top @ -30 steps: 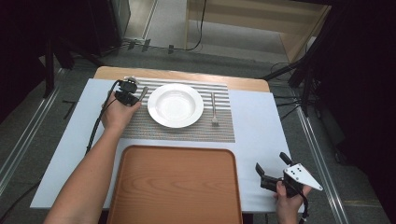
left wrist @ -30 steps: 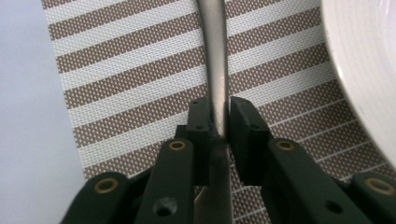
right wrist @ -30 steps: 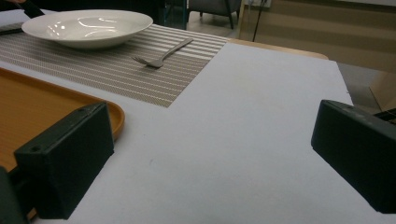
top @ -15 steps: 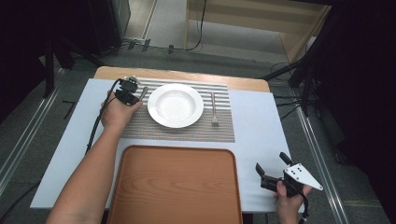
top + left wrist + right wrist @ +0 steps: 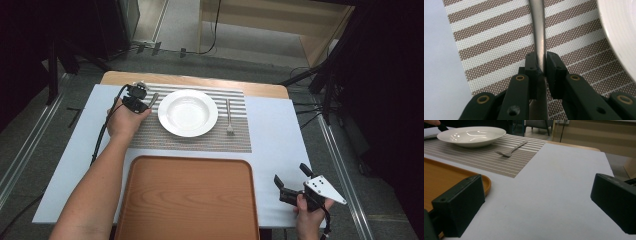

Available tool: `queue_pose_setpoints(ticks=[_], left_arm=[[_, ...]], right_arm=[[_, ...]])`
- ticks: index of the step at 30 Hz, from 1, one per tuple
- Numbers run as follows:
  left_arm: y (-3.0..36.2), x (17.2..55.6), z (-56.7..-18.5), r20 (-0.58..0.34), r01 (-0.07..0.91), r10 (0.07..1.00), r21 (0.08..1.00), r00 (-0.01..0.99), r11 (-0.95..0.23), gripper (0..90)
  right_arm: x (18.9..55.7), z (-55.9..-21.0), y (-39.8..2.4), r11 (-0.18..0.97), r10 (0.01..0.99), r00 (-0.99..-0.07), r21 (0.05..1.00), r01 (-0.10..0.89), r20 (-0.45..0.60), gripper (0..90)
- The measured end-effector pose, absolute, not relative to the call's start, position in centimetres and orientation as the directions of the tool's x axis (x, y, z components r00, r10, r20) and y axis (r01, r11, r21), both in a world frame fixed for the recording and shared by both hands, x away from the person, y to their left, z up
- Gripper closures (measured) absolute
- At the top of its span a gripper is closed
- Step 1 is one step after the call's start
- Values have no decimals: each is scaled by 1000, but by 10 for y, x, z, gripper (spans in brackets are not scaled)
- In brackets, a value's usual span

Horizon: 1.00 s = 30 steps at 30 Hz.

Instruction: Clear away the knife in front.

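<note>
The left gripper (image 5: 541, 65) pinches a metal handle (image 5: 539, 30) lying on the striped placemat (image 5: 195, 136), just left of the one white plate (image 5: 188, 112). One fork (image 5: 229, 116) lies right of it, one tray (image 5: 189, 200) nearer. The right gripper (image 5: 292, 184) rests spread wide. The left gripper view shows the pinch close up.

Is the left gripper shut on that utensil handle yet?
Yes. The left gripper pads pinch the metal handle from both sides.
</note>
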<state>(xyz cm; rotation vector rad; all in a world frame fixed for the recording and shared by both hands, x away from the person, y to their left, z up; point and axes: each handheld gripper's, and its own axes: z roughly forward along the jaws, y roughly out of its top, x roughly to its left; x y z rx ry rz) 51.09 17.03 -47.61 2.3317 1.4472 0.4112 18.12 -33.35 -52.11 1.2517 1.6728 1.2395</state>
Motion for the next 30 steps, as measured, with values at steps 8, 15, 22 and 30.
queue_pose_setpoints(ticks=[8, 15, 22, 30], left_arm=[[177, 512, -477, 15, 789, 895, 465, 447, -402, 785], [176, 511, -476, 30, 779, 888, 467, 459, -419, 789], [180, 510, -474, 25, 774, 880, 465, 473, -430, 789], [190, 507, -465, -9, 771, 885, 495, 466, -401, 789]], right_arm=[[181, -521, -333, 81, 957, -291, 953, 292, 8, 0], [182, -521, -334, 77, 957, -288, 953, 293, 11, 0], [183, -521, -334, 75, 959, -284, 954, 289, 11, 0], [183, -521, -334, 74, 959, -284, 953, 293, 13, 0]])
